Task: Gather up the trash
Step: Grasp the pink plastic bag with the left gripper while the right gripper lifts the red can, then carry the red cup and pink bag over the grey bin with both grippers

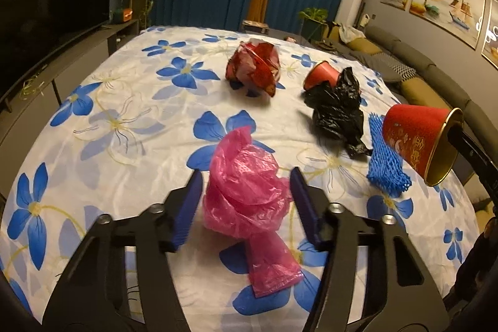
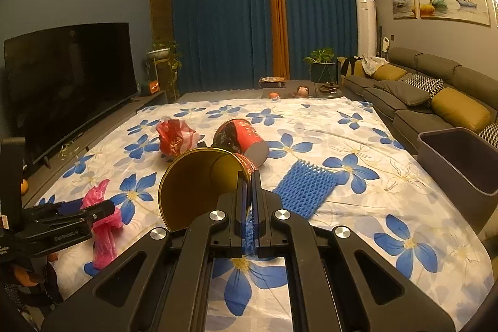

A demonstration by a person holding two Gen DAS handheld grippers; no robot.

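My left gripper (image 1: 246,179) is open, its blue pads on either side of a crumpled pink plastic bag (image 1: 246,192) lying on the flowered sheet; the bag also shows in the right wrist view (image 2: 104,217). My right gripper (image 2: 248,176) is shut on the rim of a red paper cup with a gold inside (image 2: 199,185), held above the sheet; the cup also shows at the right of the left wrist view (image 1: 417,142). A blue foam net (image 1: 384,164) (image 2: 306,187), a black plastic bag (image 1: 337,111), a second red cup (image 1: 322,75) (image 2: 244,137) and a crumpled red wrapper (image 1: 256,66) (image 2: 174,137) lie on the sheet.
A grey bin (image 2: 460,164) stands at the sheet's right edge, open top up. A television (image 2: 68,83) on a low cabinet runs along the left. A grey sofa (image 2: 420,89) with cushions lines the right wall. Plants and blue curtains stand at the far end.
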